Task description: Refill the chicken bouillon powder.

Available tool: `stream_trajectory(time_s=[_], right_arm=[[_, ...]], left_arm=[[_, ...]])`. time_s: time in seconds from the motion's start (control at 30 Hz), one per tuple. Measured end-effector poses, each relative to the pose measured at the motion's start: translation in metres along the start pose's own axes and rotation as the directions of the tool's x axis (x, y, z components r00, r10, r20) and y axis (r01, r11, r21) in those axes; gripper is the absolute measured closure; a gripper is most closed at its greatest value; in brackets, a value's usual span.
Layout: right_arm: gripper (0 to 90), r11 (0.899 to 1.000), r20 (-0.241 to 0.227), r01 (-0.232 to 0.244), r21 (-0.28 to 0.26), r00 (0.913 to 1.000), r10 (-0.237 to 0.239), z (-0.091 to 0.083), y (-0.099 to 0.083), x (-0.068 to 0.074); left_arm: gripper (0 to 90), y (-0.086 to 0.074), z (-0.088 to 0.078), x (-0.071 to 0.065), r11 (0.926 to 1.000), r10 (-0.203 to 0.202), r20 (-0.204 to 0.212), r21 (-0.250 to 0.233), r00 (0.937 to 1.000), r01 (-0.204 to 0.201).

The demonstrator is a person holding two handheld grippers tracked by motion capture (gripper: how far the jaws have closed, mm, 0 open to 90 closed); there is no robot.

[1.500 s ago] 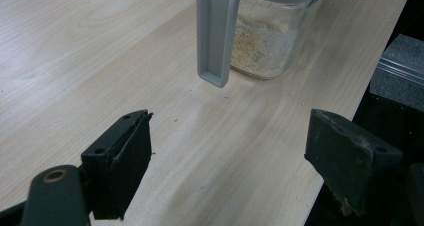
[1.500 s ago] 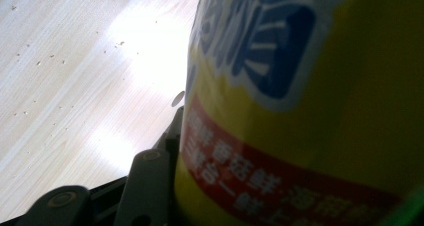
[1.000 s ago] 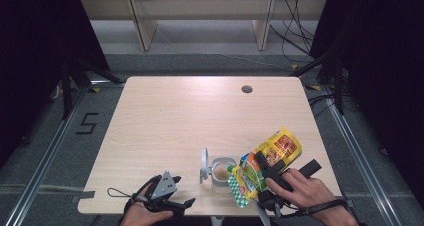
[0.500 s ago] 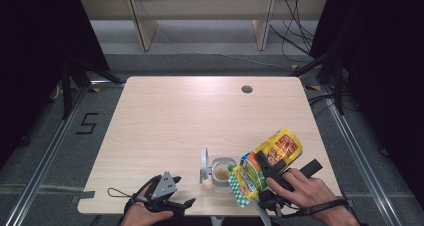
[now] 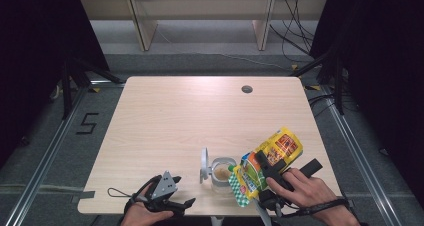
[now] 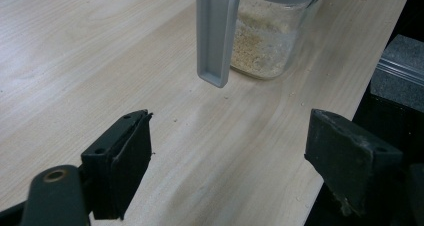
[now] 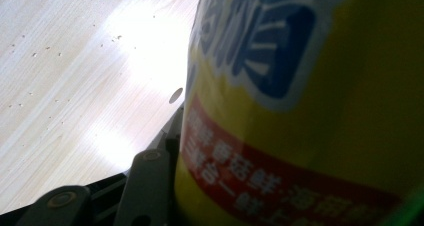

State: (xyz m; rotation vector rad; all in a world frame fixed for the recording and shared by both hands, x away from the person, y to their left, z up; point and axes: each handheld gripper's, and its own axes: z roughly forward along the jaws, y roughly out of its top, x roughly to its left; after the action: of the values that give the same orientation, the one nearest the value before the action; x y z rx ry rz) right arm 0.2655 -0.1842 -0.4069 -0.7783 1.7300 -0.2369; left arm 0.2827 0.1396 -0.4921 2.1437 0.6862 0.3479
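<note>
A yellow and green snack bag [image 5: 262, 166] is tilted over a clear glass jar [image 5: 220, 173] near the table's front edge, its lower end at the jar's mouth. My right gripper [image 5: 267, 172] is shut on the bag, which looms yellow, blue and red [image 7: 310, 111] in the right gripper view. The jar holds pale crumbs [image 6: 260, 41]. Its grey lid [image 5: 204, 163] hangs open at its left, and shows as a grey flap [image 6: 215, 33] in the left gripper view. My left gripper [image 5: 182, 203] rests at the front edge, left of the jar, open with nothing between its jaws.
The wooden table [image 5: 185, 121] has a round cable hole [image 5: 246, 89] at the back right. Small crumbs lie scattered on the wood [image 7: 60, 46]. Metal floor rails run along both sides, and shelving legs stand beyond the far edge.
</note>
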Motion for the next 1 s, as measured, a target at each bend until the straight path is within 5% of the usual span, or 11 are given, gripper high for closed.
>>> stream_trajectory(time_s=[1.0], right_arm=[[59.3, 1.000, 0.005, 0.006, 0.003, 1.0000, -0.006, -0.0006, -0.0028, -0.0012]], left_arm=[[18.1, -0.0006, 0.0017, -0.0017, 0.9997, -0.013, 0.009, -0.019, 0.9999, 0.013]])
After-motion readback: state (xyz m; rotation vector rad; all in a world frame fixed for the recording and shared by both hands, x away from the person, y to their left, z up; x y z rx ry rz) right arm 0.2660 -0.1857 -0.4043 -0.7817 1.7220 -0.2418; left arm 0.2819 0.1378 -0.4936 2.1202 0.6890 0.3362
